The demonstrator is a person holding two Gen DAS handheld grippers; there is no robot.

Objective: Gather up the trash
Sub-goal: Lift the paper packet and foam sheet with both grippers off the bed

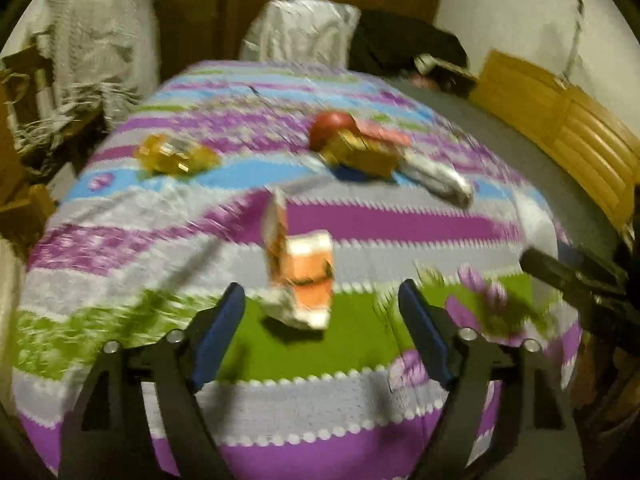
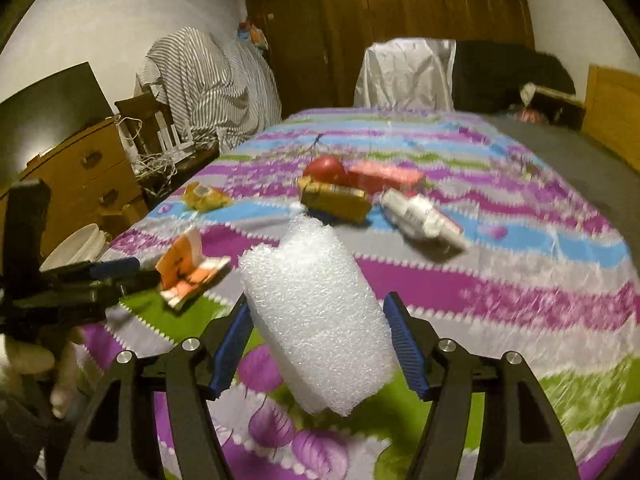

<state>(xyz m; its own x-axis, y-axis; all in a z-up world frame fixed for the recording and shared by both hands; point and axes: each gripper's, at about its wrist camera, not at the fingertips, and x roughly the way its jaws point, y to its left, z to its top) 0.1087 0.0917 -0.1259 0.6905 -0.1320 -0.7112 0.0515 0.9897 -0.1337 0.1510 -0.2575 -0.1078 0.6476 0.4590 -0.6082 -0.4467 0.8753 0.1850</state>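
Trash lies on a striped purple, blue and green bedspread. A crumpled orange-and-white carton lies just ahead of my left gripper, which is open and empty. My right gripper is shut on a roll of white foam wrap and holds it above the bed. Farther back lie a yellow wrapper, a red ball-like object, a yellow box, a pink box and a white packet. The carton also shows in the right wrist view, beside the left gripper.
A wooden headboard runs along the right. A white bag and dark clothes lie at the bed's far end. A striped cloth over a chair, a wooden dresser and a white bowl stand left.
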